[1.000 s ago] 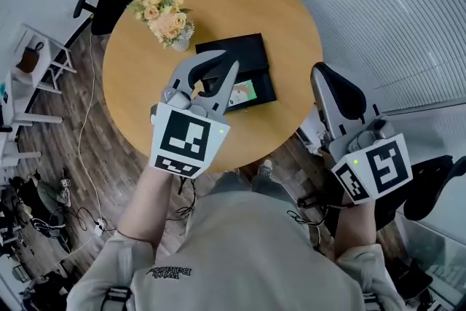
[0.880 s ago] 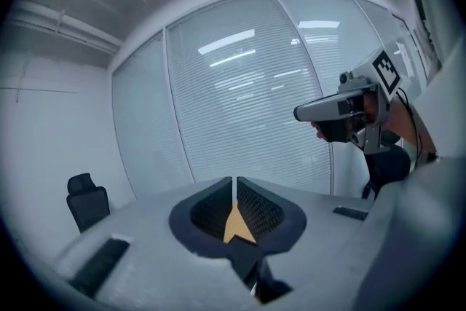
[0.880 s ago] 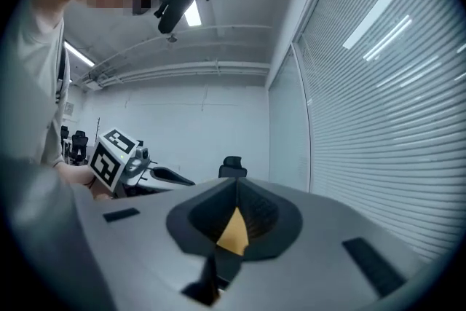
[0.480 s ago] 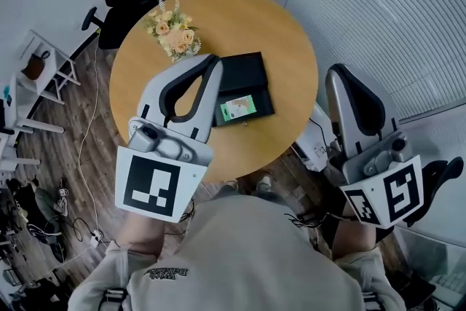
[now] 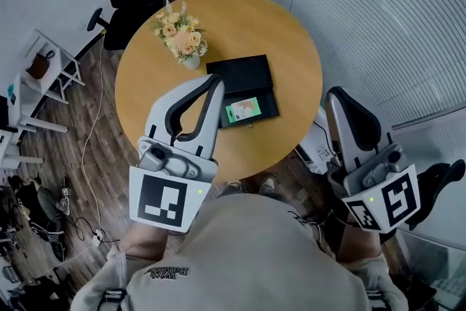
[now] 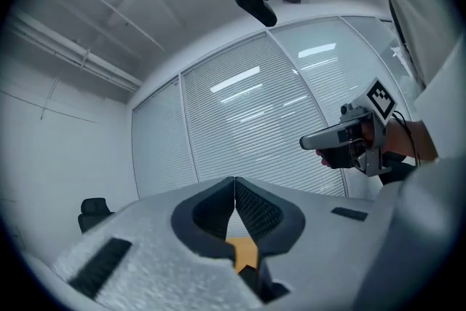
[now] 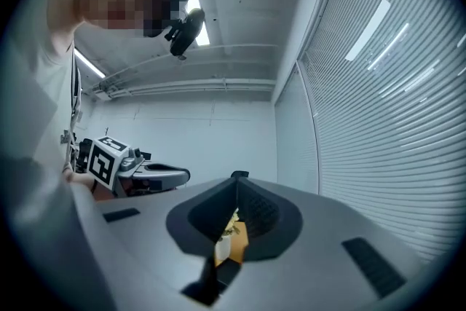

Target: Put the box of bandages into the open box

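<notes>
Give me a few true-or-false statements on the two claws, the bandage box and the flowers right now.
1. The left claw is shut and holds nothing. True.
2. The bandage box lies on the bare table beside the black box. False: it lies inside the open black box.
3. A vase of flowers stands on the round table, apart from the black box. True.
4. The right claw is clamped on the bandage box. False: it is shut on nothing, well away from the box.
</notes>
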Motion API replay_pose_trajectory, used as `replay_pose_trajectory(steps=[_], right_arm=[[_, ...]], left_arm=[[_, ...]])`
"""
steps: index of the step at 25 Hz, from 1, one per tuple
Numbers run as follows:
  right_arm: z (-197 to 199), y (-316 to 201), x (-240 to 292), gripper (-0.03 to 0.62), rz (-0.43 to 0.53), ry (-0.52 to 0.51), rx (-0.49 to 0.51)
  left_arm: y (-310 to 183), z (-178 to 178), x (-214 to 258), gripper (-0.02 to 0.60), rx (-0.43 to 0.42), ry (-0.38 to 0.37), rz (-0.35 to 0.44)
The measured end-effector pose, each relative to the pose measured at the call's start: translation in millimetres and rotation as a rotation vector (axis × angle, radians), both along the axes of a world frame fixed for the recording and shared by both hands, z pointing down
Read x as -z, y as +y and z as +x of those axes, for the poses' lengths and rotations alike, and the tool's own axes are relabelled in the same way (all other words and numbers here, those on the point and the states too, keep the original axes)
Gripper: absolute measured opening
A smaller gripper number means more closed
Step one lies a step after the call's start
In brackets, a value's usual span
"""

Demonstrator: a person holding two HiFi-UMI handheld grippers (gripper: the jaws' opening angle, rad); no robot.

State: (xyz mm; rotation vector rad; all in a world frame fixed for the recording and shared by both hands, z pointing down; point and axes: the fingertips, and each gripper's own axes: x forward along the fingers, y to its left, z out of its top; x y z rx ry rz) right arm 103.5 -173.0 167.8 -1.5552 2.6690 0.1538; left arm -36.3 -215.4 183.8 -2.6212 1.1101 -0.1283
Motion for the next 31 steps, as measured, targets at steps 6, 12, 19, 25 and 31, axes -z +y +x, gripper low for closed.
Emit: replay_pose_trajectory(steps=[6, 12, 19, 25, 31], right_arm=[[-5.9, -2.1, -26.4, 0.031, -0.069, 0.046, 0.022], [-7.5, -4.8, -39.7, 0.031, -0.108, 0.058, 0.027], [-7.4, -7.5, -44.3, 0.031, -0.121, 0.03, 0.048], [-2.6, -9.4, -45.4, 0.031, -0.122, -0.021, 0.041], [-6.6, -7.3, -47.9, 0.031, -0.13, -0.007, 0.04]], left_arm=[[-0.4, -4.9, -27.5, 0.023, 0.018, -0.007, -0.072], [-0.8, -8.4, -35.5, 0.023, 0.026, -0.012, -0.102], [-3.2, -7.6, -34.7, 0.021, 0.03, 0.005, -0.103], [-4.2, -11.3, -38.7, 0.021, 0.059, 0.006, -0.102], [-4.7, -13.2, -34.9, 0.021, 0.062, 0.016, -0.096]])
